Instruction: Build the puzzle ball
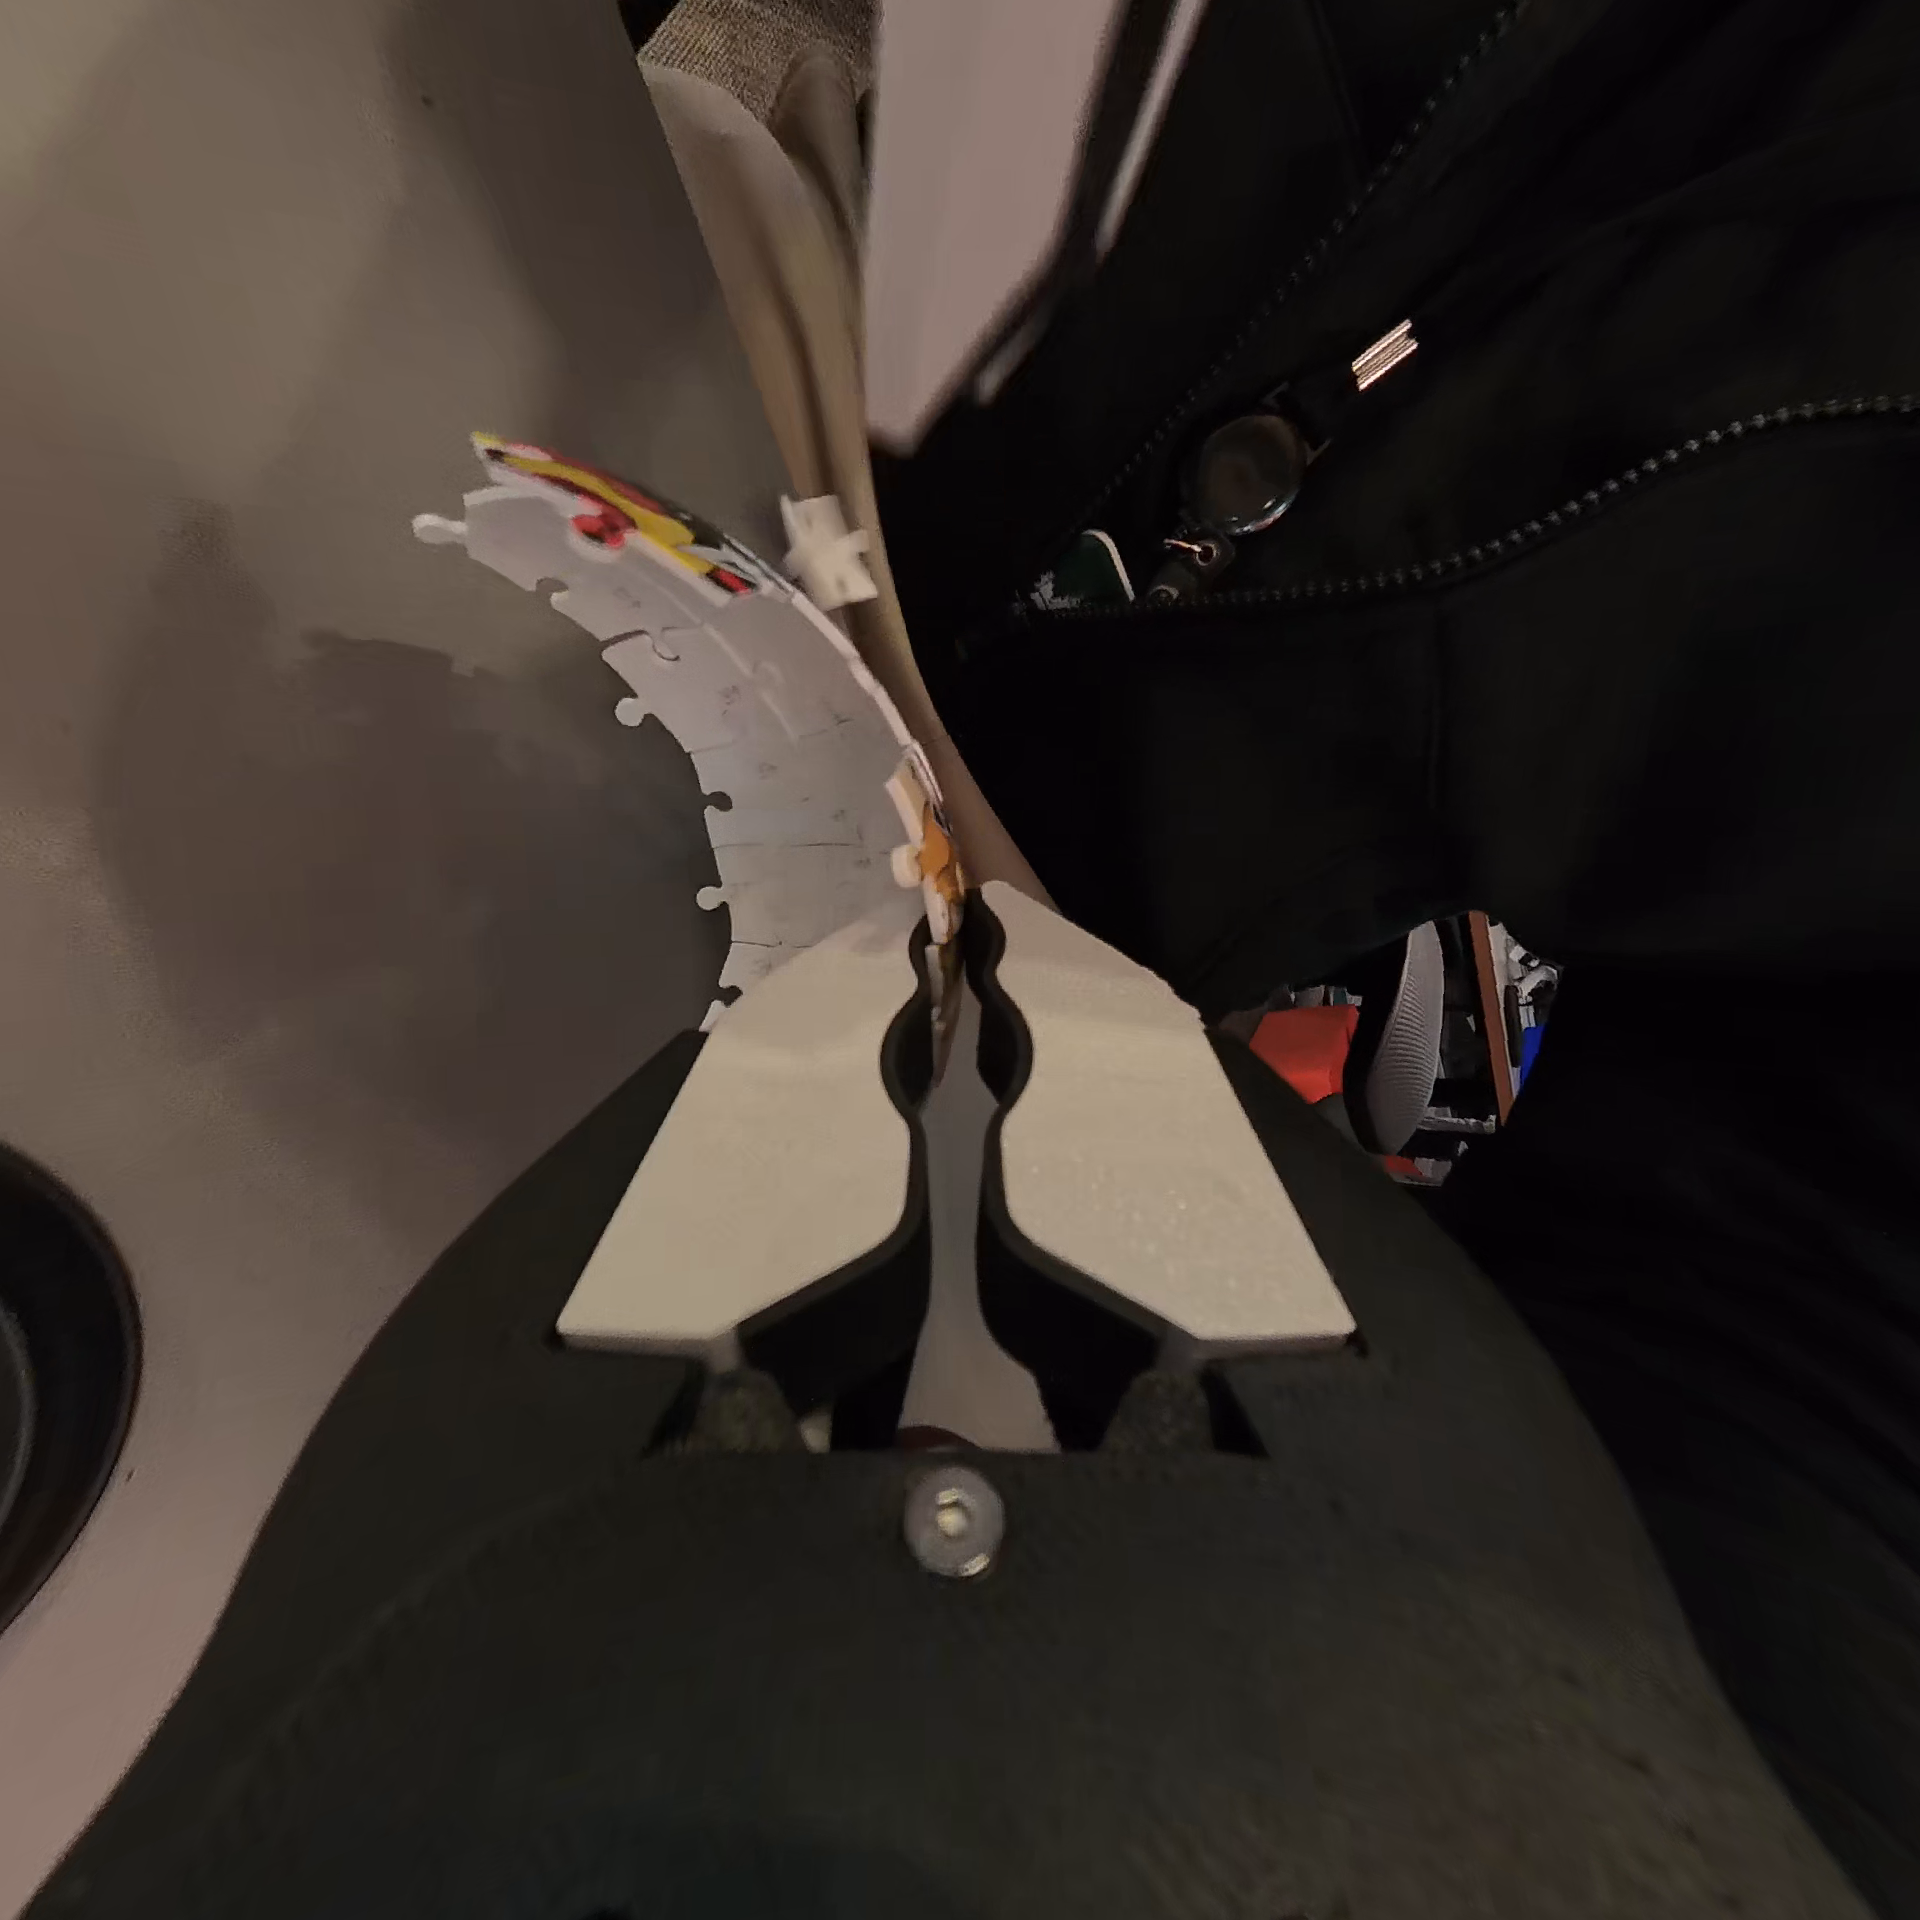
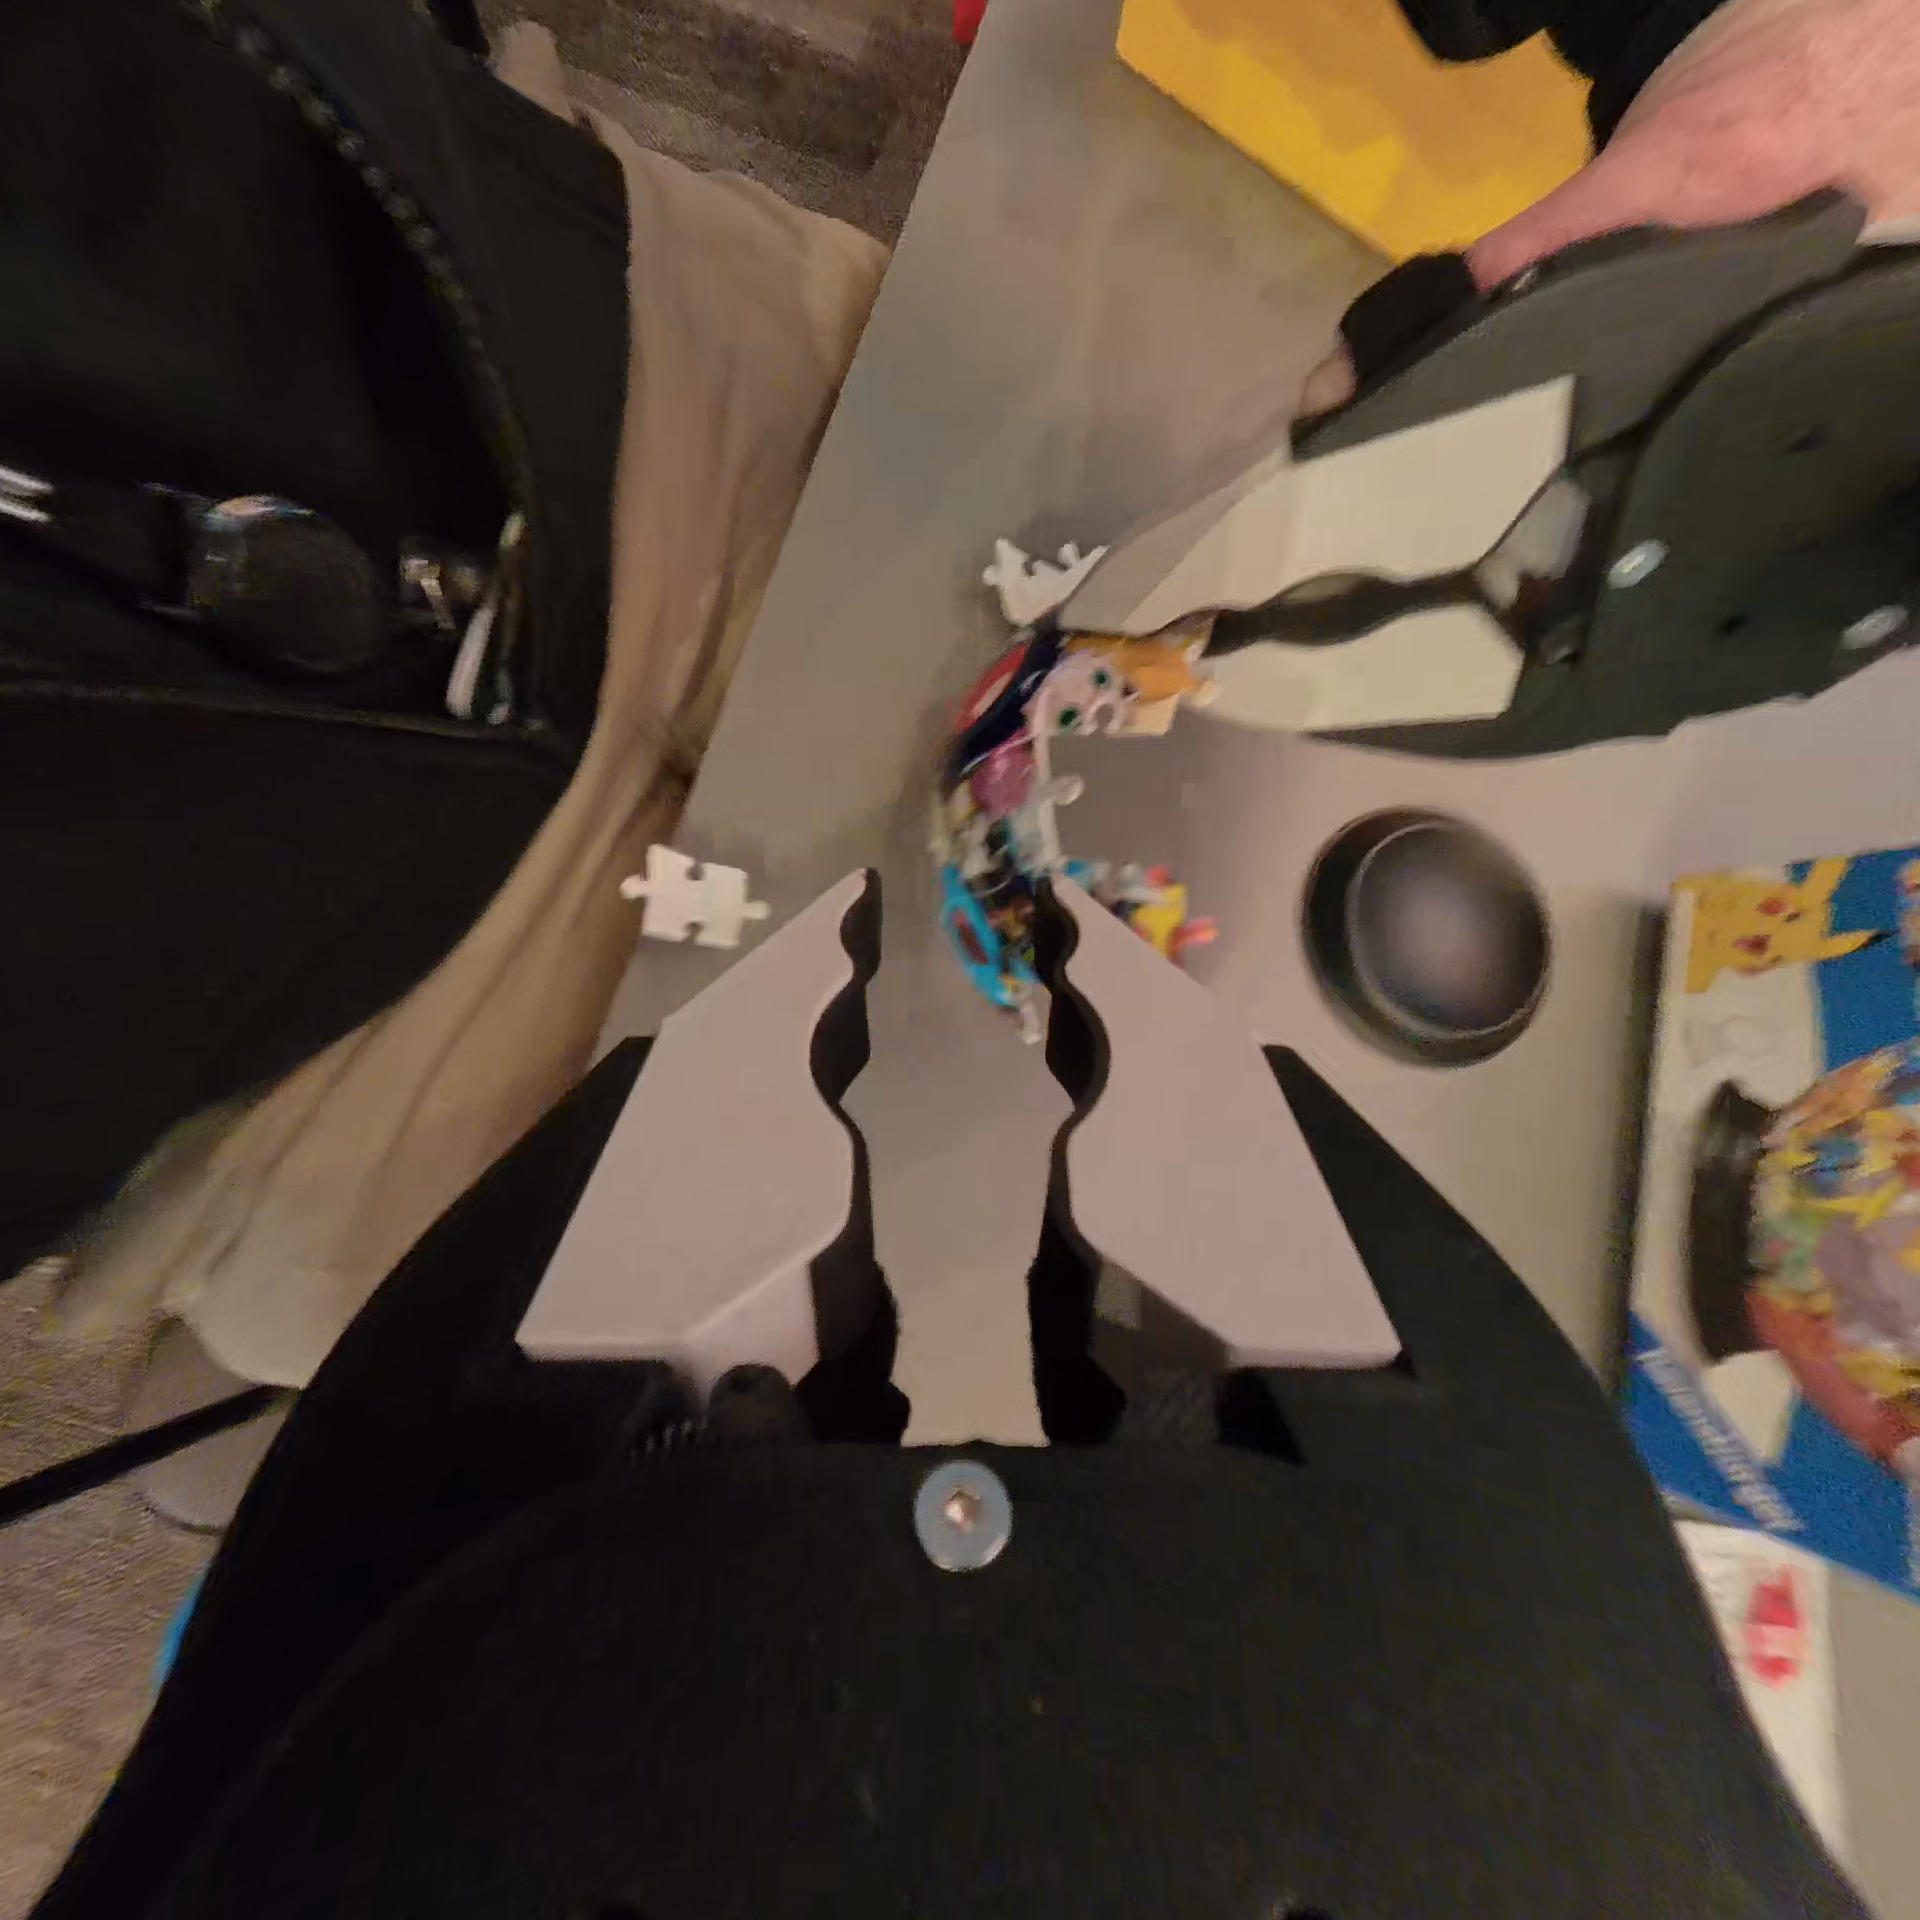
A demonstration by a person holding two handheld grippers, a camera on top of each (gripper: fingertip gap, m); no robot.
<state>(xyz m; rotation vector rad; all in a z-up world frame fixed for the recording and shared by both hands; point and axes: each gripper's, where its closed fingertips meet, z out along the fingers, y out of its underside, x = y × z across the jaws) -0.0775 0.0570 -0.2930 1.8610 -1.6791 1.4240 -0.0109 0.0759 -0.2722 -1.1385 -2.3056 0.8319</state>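
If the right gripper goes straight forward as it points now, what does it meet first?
Most likely the curved strip of joined puzzle pieces, which the left gripper holds by its far end. The right gripper has open jaws, and the strip's near end lies just ahead between them. Depth is unclear.

Left wrist view close along its fingers [image 1: 831,1091] toward the person's jacket [image 1: 1455,727], right wrist view looking down over the table [image 2: 1039,364], both sharing the puzzle strip [image 1: 769,748]

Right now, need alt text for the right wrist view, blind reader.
The right gripper hangs open over a grey table, its fingers either side of the low end of a curved strip of joined colourful puzzle pieces. The left gripper, held in a hand, pinches the strip's top end. Two loose white pieces, a black ring stand and the puzzle box lie nearby.
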